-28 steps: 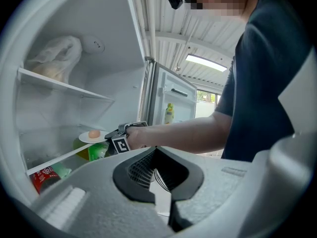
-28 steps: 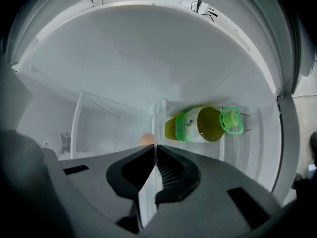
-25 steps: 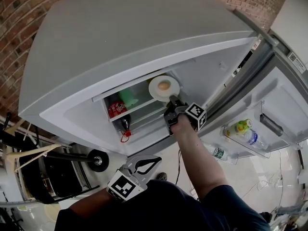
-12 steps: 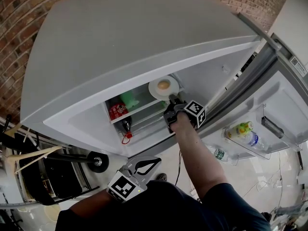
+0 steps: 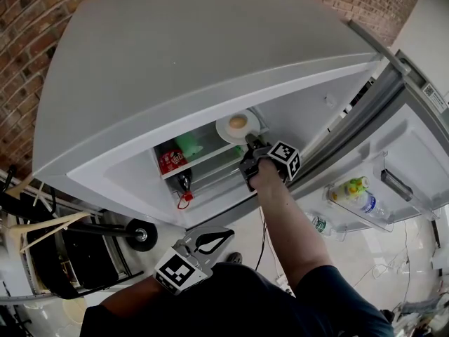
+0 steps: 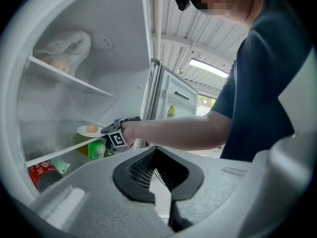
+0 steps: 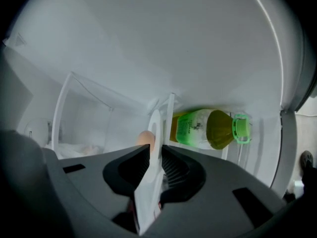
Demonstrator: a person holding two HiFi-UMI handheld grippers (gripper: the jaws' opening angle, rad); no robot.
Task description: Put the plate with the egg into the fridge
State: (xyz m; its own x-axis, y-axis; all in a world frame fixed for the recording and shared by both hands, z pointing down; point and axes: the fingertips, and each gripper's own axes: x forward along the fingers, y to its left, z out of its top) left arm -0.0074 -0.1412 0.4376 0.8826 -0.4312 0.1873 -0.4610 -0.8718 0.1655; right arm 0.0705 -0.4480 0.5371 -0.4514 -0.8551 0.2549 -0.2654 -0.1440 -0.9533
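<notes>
The white plate (image 5: 226, 130) with a brown egg (image 5: 238, 121) rests on a glass shelf inside the open fridge (image 5: 210, 55). My right gripper (image 5: 250, 144) reaches in at its near rim. In the right gripper view the plate (image 7: 154, 128) stands edge-on between the jaws, the egg (image 7: 145, 138) just past them. The jaws of the right gripper (image 7: 155, 150) have just been opening; the rim is still between them and they stand slightly off it. My left gripper (image 5: 228, 234) hangs low by my body, shut and empty. From the left gripper (image 6: 156, 150) I see plate (image 6: 83, 131) and egg (image 6: 91, 128).
A green bottle (image 7: 208, 129) lies under the plate's shelf, next to a red can (image 5: 170, 160). A white bag (image 6: 64, 46) sits on the upper shelf. The open door (image 5: 393, 153) at the right holds bottles (image 5: 351, 188). A black cart (image 5: 84, 244) stands at the lower left.
The plate and my right gripper have shifted slightly further into the fridge. My left gripper has stayed where it was.
</notes>
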